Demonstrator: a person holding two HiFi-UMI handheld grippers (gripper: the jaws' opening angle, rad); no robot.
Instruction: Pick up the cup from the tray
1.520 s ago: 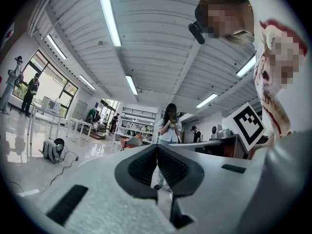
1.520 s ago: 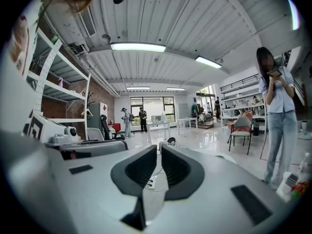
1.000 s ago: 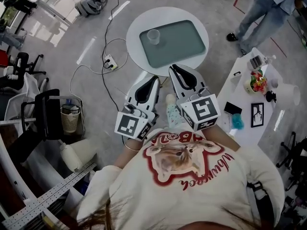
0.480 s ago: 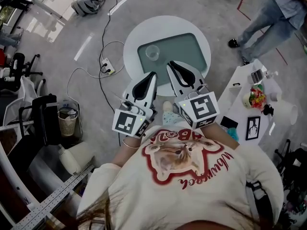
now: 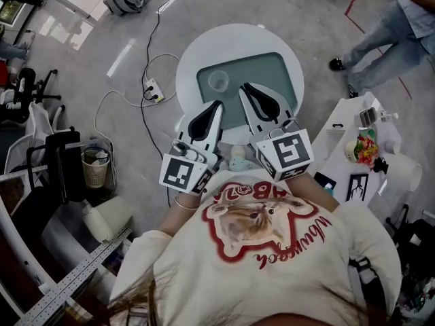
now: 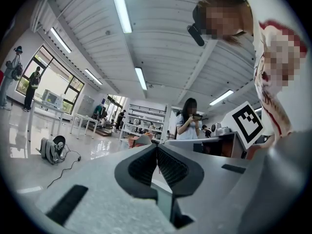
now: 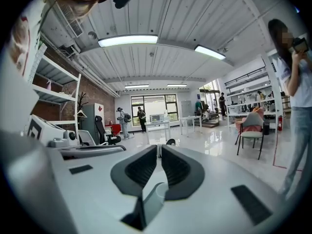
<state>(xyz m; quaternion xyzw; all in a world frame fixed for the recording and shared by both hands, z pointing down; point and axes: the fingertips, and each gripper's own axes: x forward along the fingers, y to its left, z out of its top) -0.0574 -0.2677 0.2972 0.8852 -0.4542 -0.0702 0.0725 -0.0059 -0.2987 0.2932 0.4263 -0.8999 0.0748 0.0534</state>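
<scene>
In the head view I see the clear plastic cup [image 5: 218,81] standing upright on the grey-green rectangular tray [image 5: 272,73], close to the tray's far left corner. The tray lies on the round white table [image 5: 231,39]. My left gripper [image 5: 216,106] sits over the table's near left edge, just outside the tray's near left corner. My right gripper [image 5: 247,87] reaches in over the tray's near edge, with its tips to the right of the cup and a little nearer to me. Neither gripper touches the cup. How high they are above the tray I cannot tell from here.

In the left gripper view the two dark ribbed pads meet at their tips. Nothing is caught between them, and the gripper has hold of nothing.

In the right gripper view the jaws are likewise fully closed, tip against tip. Nothing is between them, so this gripper is empty too.
</scene>
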